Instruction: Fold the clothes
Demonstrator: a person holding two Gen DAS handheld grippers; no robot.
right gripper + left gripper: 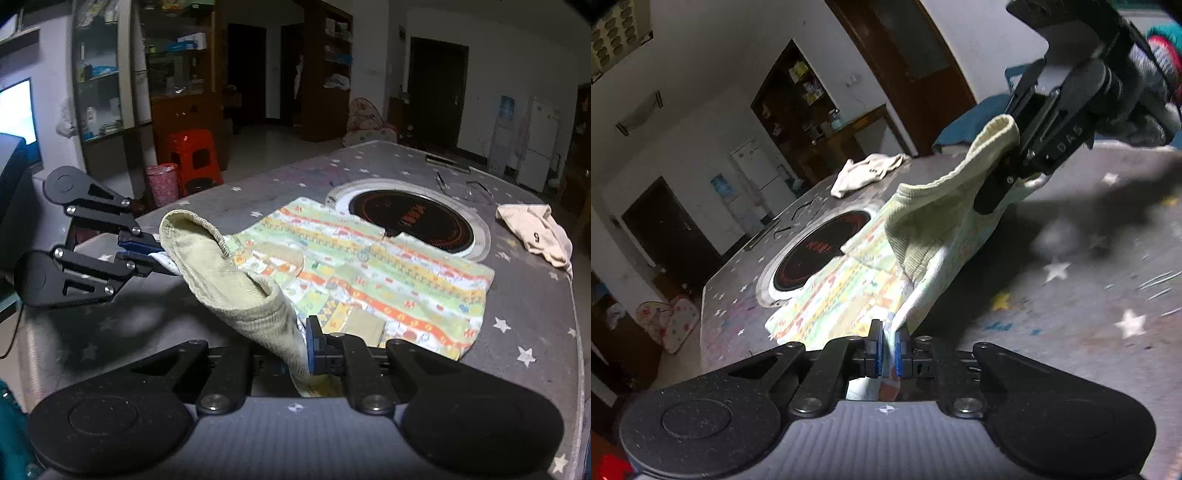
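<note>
At the left of the right wrist view, the left gripper (162, 254) is seen reaching in from beside the table, its two black fingers drawn together on one end of the ribbed waistband (221, 273) of a small patterned garment (369, 273). From that pinch the pale yellow-green band is lifted clear of the table and stretched in a sagging loop toward the right gripper (301, 347), where the other end is clamped — the blue pads are pressed against the cloth with no gap visible.

The rest of the garment, printed in green, orange and yellow stripes, is spread flat on the grey star-printed tablecloth (524, 332), and its far edge is laid over the rim of a round black induction hob (417, 218) set into the table. Further right, a crumpled cream garment (535, 236) is left lying well apart from the patterned one, near the table's edge.

In the left wrist view the same hold is shown from the other side: cloth is nipped between the closed blue pads of the left gripper (888, 345), and the waistband (923, 229) is drawn up to the right gripper (1004, 173), held by a person's gloved hand (1145, 122) at the upper right. The cream garment (864, 173) is seen beyond the hob (820, 254).
</note>
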